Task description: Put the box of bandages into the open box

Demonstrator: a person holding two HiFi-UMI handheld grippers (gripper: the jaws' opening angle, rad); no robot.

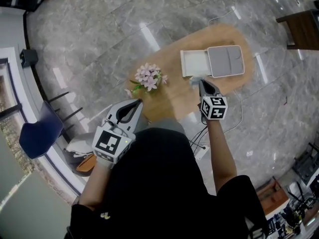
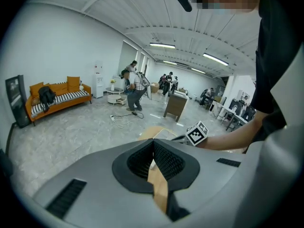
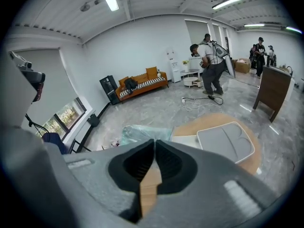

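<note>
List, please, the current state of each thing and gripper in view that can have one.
right gripper: jaws together, apparently pinching the bandage packet.
left gripper: jaws together, nothing between them.
bandage packet: not yet inside, just beside the open box.
open box: lid folded back, tray looks empty.

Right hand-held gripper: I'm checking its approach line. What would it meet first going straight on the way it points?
Probably the crumpled pale-green translucent plastic packet just beyond the right hand-held gripper, with the open white box behind it; depth is unclear.
</note>
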